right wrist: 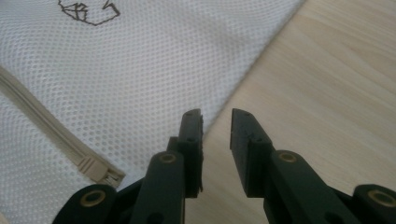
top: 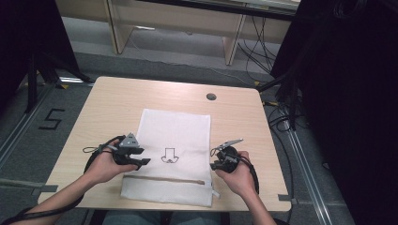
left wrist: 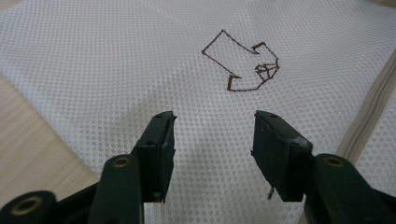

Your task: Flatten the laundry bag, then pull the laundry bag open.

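A white mesh bag (top: 173, 131) lies flat on the wooden table (top: 112, 98), with a brown outline drawing (top: 169, 157) at its middle and a beige zipper (top: 164, 179) along its near end. My left gripper (top: 142, 159) hovers over the bag's left side. In the left gripper view it (left wrist: 215, 121) stands open above the mesh (left wrist: 93, 60), just short of the drawing (left wrist: 243, 63). My right gripper (top: 213, 164) is at the bag's right edge. In the right gripper view it (right wrist: 217, 116) shows a narrow gap with nothing in it, and the zipper end (right wrist: 100, 172) lies to its left.
A round cable hole (top: 211, 97) sits near the table's far edge. Bare wood (right wrist: 327, 84) runs to the right of the bag. Black stands and cables (top: 286, 93) crowd the floor on the right, and a "5" (top: 50, 119) is marked on the floor at the left.
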Tool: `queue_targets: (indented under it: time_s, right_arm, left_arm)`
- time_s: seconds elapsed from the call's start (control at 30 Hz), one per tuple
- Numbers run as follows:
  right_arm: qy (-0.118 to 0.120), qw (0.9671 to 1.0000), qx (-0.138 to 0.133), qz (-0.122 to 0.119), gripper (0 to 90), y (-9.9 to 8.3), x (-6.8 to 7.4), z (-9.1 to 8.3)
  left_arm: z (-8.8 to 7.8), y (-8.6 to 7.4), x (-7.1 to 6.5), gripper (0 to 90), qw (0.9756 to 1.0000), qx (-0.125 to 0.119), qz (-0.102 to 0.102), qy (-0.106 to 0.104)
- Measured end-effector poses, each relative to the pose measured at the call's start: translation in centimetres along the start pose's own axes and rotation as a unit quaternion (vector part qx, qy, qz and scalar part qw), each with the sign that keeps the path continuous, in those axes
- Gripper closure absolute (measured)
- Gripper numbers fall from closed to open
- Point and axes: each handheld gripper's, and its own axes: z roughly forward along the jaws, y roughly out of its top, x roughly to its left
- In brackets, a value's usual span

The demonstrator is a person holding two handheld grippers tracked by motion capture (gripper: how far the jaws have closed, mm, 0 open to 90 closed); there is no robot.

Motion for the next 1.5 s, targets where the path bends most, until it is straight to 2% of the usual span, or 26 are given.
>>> queue_targets:
  time_s: [0.1, 0.13, 0.2, 0.27, 0.3, 0.37, 0.4, 0.5, 0.57, 0.6, 0.63, 0.67, 0.73, 0.77, 0.83, 0.9, 0.97, 1.0, 1.03, 1.07, 1.13, 1.27, 1.33, 1.37, 1.4, 1.5]
  right_arm:
    - [-0.002, 0.9999, -0.008, 0.010, 73.5, -0.2, -0.5, -0.3]
    - [-0.001, 0.9998, -0.007, 0.017, 73.1, -0.2, -0.5, -0.5]
    - [-0.004, 0.9998, -0.012, 0.018, 72.8, -0.3, -0.7, -0.6]
    - [-0.003, 0.9998, -0.010, 0.017, 72.8, -0.3, -0.9, -0.8]
    - [-0.003, 0.9996, -0.009, 0.026, 72.7, -0.3, -0.8, -0.8]
    - [-0.014, 0.9997, -0.016, 0.012, 72.4, -0.3, -1.1, -0.7]
    - [-0.007, 0.9998, -0.013, 0.015, 72.0, -0.3, -0.9, -0.8]
    - [0.003, 0.9997, -0.012, 0.021, 71.6, -0.3, -0.7, -0.7]
    - [0.004, 0.9999, -0.010, 0.004, 72.8, -0.3, -0.6, -0.6]
    - [0.006, 0.9999, 0.001, 0.008, 74.0, -0.3, -0.5, -0.7]
    - [0.012, 0.9999, -0.001, -0.001, 75.8, -0.3, -0.5, -0.6]
    - [0.009, 0.9999, 0.011, 0.008, 78.5, -0.4, -0.3, -0.7]
    - [0.024, 0.9996, 0.010, -0.013, 83.5, -0.6, -0.4, -0.8]
    - [0.031, 0.9993, 0.020, -0.003, 86.0, -0.7, -0.3, -1.0]
    - [0.037, 0.9987, 0.033, -0.005, 89.8, -1.1, -0.2, -1.1]
    - [0.048, 0.9981, 0.032, -0.022, 90.0, -1.5, -0.3, -1.0]
    - [0.054, 0.9973, 0.049, -0.010, 90.0, -2.0, 0.1, -1.0]
    - [0.058, 0.9968, 0.053, -0.011, 90.0, -2.0, 0.3, -1.0]
    - [0.066, 0.9963, 0.046, -0.029, 90.0, -2.0, 0.4, -0.9]
    - [0.063, 0.9963, 0.057, -0.014, 90.0, -1.9, 0.8, -1.0]
    - [0.072, 0.9954, 0.054, -0.031, 90.0, -1.6, 1.2, -0.7]
    - [0.076, 0.9932, 0.085, -0.025, 90.0, -1.4, 2.0, 0.1]
    - [0.077, 0.9922, 0.096, -0.022, 90.0, -1.6, 2.0, 0.5]
    - [0.081, 0.9918, 0.092, -0.036, 90.0, -1.6, 1.8, 0.8]
    - [0.082, 0.9915, 0.099, -0.017, 90.0, -1.7, 2.0, 0.7]
    - [0.076, 0.9919, 0.099, -0.022, 90.0, -1.6, 2.0, 1.0]
  left_arm:
    - [0.1, -0.1, 0.0, 45.1, 0.9999, -0.004, -0.014, -0.004]
    - [0.1, -0.1, 0.1, 44.4, 1.0000, -0.002, -0.003, -0.003]
    - [0.1, -0.2, 0.1, 44.0, 0.9998, -0.005, -0.018, 0.001]
    - [0.1, -0.2, 0.3, 44.0, 0.9999, -0.005, -0.008, 0.003]
    - [0.1, -0.2, 0.2, 44.0, 0.9999, -0.006, -0.012, -0.001]
    - [0.1, -0.3, 0.1, 44.0, 0.9999, -0.004, -0.015, 0.000]
    - [0.1, -0.2, 0.1, 44.0, 1.0000, -0.002, -0.004, -0.002]
    - [0.0, -0.2, 0.0, 44.5, 0.9999, -0.012, -0.008, -0.007]
    - [0.0, -0.1, 0.0, 44.9, 0.9997, -0.018, -0.014, -0.012]
    - [0.0, -0.1, -0.1, 45.3, 0.9995, -0.021, -0.018, -0.016]
    - [0.0, 0.0, 0.0, 45.7, 0.9996, -0.022, -0.010, -0.014]
    - [0.1, 0.0, -0.1, 46.2, 0.9996, -0.021, -0.008, -0.017]
    - [0.3, 0.1, -0.3, 47.4, 0.9992, -0.030, -0.013, -0.024]
    - [0.4, 0.2, -0.3, 47.8, 0.9992, -0.025, -0.009, -0.030]
    - [0.4, 0.3, -0.6, 48.5, 0.9991, -0.027, -0.001, -0.033]
    - [0.5, 0.4, -1.0, 49.2, 0.9986, -0.034, -0.003, -0.040]
    - [0.5, 0.5, -1.3, 49.3, 0.9981, -0.036, 0.001, -0.050]
    - [0.6, 0.6, -1.5, 49.4, 0.9977, -0.037, -0.001, -0.057]
    - [0.6, 0.7, -1.6, 49.4, 0.9974, -0.036, 0.001, -0.063]
    - [0.7, 0.8, -1.9, 49.6, 0.9970, -0.038, 0.002, -0.067]
    - [0.8, 1.2, -2.3, 49.8, 0.9967, -0.039, 0.008, -0.071]
    - [1.2, 2.2, -3.6, 51.3, 0.9945, -0.041, 0.017, -0.095]
    - [1.6, 2.8, -4.4, 52.2, 0.9927, -0.040, 0.032, -0.109]
    - [1.8, 3.1, -4.8, 52.6, 0.9919, -0.038, 0.035, -0.116]
    - [2.1, 3.4, -5.2, 53.3, 0.9908, -0.039, 0.040, -0.123]
    - [2.9, 4.2, -6.4, 55.4, 0.9877, -0.033, 0.060, -0.140]
